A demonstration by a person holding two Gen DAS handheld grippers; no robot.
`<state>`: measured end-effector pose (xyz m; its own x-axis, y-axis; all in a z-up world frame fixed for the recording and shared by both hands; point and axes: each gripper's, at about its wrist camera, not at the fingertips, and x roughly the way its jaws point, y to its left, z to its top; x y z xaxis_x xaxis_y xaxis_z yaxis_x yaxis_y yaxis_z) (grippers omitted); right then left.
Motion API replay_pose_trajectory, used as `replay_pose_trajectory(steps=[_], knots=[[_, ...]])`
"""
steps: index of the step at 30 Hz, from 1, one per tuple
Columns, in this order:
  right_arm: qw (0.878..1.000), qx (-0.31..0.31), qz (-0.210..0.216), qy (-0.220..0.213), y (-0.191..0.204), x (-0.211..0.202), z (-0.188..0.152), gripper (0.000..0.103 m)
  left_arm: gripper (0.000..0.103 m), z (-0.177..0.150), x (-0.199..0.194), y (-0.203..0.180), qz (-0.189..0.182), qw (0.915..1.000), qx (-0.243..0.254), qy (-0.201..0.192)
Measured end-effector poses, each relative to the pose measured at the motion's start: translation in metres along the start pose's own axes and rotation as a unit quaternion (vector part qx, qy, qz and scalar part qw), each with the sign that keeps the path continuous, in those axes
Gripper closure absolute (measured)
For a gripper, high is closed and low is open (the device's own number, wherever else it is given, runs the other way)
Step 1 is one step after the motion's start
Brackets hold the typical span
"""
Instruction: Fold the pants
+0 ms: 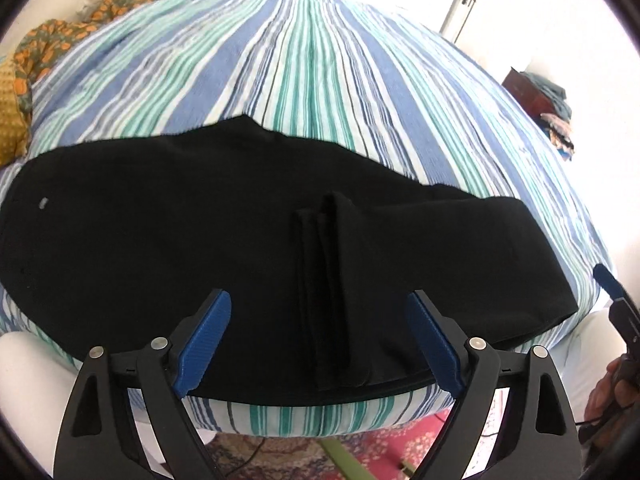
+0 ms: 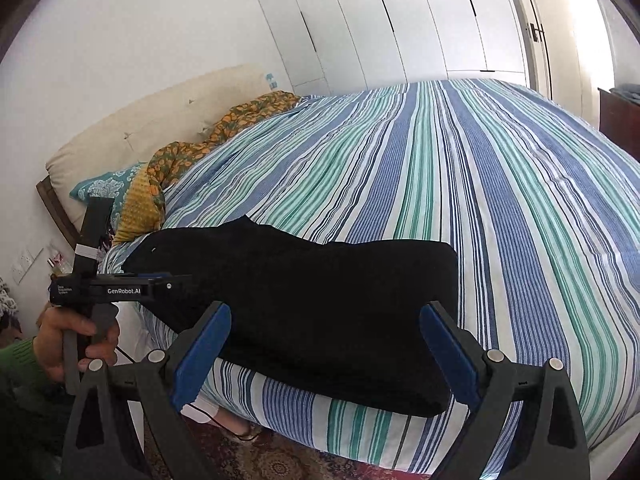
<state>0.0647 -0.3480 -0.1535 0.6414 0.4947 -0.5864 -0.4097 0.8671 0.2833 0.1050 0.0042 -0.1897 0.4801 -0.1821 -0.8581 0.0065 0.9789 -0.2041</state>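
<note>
Black pants [image 1: 200,232] lie flat across the near edge of a striped bed, with a raised fold ridge near their middle. They also show in the right wrist view [image 2: 320,312], ending in a squared right edge. My left gripper [image 1: 318,336] is open and empty, hovering just over the pants' near edge. My right gripper [image 2: 326,356] is open and empty, near the bed's front edge by the pants' right end. The left gripper's body [image 2: 116,288] shows in the right wrist view, and a blue fingertip [image 1: 606,278] of the right gripper shows at the left wrist view's right edge.
The bed's blue, green and white striped cover [image 2: 500,200] stretches far beyond the pants. An orange patterned cloth [image 2: 208,144] and pillows lie by the headboard at left. White wardrobe doors [image 2: 380,20] stand behind. A patterned rug [image 1: 384,448] lies below the bed edge.
</note>
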Motion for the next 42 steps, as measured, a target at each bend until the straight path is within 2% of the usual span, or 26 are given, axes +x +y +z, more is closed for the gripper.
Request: replay_pose_trajectory(steps=[1, 2, 4, 6, 8, 10, 13, 17, 19, 21, 23, 25, 26, 27, 28, 29, 30, 34, 37, 39, 40, 41, 42], knots=[[1.000, 0.001, 0.001, 0.000, 0.000, 0.001, 0.000, 0.008, 0.018, 0.001, 0.012, 0.002, -0.006, 0.9997, -0.005, 0.024], [1.000, 0.003, 0.002, 0.002, -0.001, 0.002, 0.000, 0.008, 0.031, 0.001, 0.024, 0.002, -0.011, 0.9988, -0.010, 0.046], [1.000, 0.004, 0.003, 0.004, -0.002, 0.002, 0.000, 0.008, 0.035, 0.003, 0.035, -0.002, -0.011, 0.9979, -0.014, 0.062], [1.000, 0.003, -0.001, 0.002, -0.003, 0.001, -0.001, 0.008, 0.077, 0.005, 0.040, -0.009, -0.039, 0.9966, -0.012, 0.071], [1.000, 0.007, -0.007, -0.006, -0.005, -0.004, -0.001, 0.008, 0.093, 0.010, 0.038, -0.020, -0.045, 0.9968, -0.001, 0.065], [0.999, 0.021, -0.022, -0.015, -0.011, -0.008, 0.000, 0.008, 0.094, 0.016, 0.026, -0.026, -0.033, 0.9984, 0.027, 0.036], [0.996, 0.060, -0.054, -0.031, -0.031, -0.016, 0.003, 0.008, 0.094, 0.030, 0.007, -0.006, -0.033, 0.9994, 0.010, 0.000], [0.987, 0.139, -0.066, -0.049, -0.064, -0.029, 0.008, 0.008, 0.094, 0.028, 0.015, 0.016, -0.009, 0.9999, 0.013, 0.005], [0.986, 0.146, -0.054, -0.051, -0.066, -0.028, 0.018, 0.009, 0.094, 0.021, 0.025, 0.014, -0.008, 0.9997, 0.019, 0.012], [0.991, 0.120, -0.016, -0.049, -0.053, -0.022, 0.030, 0.012, 0.093, 0.017, 0.036, 0.008, 0.008, 0.9995, 0.027, 0.012], [0.995, 0.084, 0.049, -0.024, -0.032, -0.006, 0.037, 0.018, 0.092, 0.011, 0.035, 0.006, 0.015, 0.9991, 0.038, 0.011], [0.994, 0.059, 0.086, 0.040, -0.017, 0.022, 0.029, 0.024, 0.091, 0.014, 0.030, 0.011, 0.006, 0.9995, 0.029, 0.014], [0.992, 0.052, 0.082, 0.084, -0.014, 0.040, 0.017, 0.028, 0.090, 0.009, 0.030, 0.013, 0.002, 0.9997, 0.020, 0.015], [0.986, 0.053, 0.067, 0.142, -0.017, 0.063, 0.000, 0.030, 0.089, 0.010, 0.034, 0.018, -0.005, 0.9998, 0.011, 0.018], [0.978, 0.065, 0.058, 0.189, -0.023, 0.080, -0.017, 0.037, 0.089, 0.008, 0.033, 0.020, -0.010, 0.9997, 0.004, 0.020], [0.975, 0.084, 0.056, 0.198, -0.030, 0.084, -0.027, 0.039, 0.089, 0.004, 0.031, 0.020, -0.012, 0.9997, 0.000, 0.021], [0.977, 0.101, 0.065, 0.179, -0.034, 0.078, -0.022, 0.040, 0.088, 0.004, 0.032, 0.021, -0.014, 0.9997, -0.001, 0.021], [0.983, 0.108, 0.071, 0.132, -0.042, 0.062, 0.030, 0.041, 0.087, 0.005, 0.035, 0.018, -0.008, 0.9997, 0.004, 0.021], [0.982, 0.118, 0.084, 0.121, -0.054, 0.077, 0.061, 0.041, 0.086, 0.007, 0.035, 0.018, -0.007, 0.9998, 0.007, 0.019], [0.976, 0.144, 0.074, 0.145, -0.073, 0.105, 0.059, 0.041, 0.082, 0.007, 0.036, 0.021, -0.009, 0.9998, 0.006, 0.018], [0.970, 0.156, 0.056, 0.180, -0.085, 0.125, 0.051, 0.042, 0.082, 0.007, 0.037, 0.022, -0.011, 0.9998, 0.004, 0.018], [0.961, 0.170, 0.046, 0.213, -0.096, 0.141, 0.039, 0.054, 0.081, 0.007, 0.037, 0.023, -0.012, 0.9998, 0.004, 0.017], [0.958, 0.184, 0.040, 0.218, -0.104, 0.146, 0.031, 0.060, 0.081, 0.006, 0.037, 0.024, -0.012, 0.9998, 0.005, 0.017]])
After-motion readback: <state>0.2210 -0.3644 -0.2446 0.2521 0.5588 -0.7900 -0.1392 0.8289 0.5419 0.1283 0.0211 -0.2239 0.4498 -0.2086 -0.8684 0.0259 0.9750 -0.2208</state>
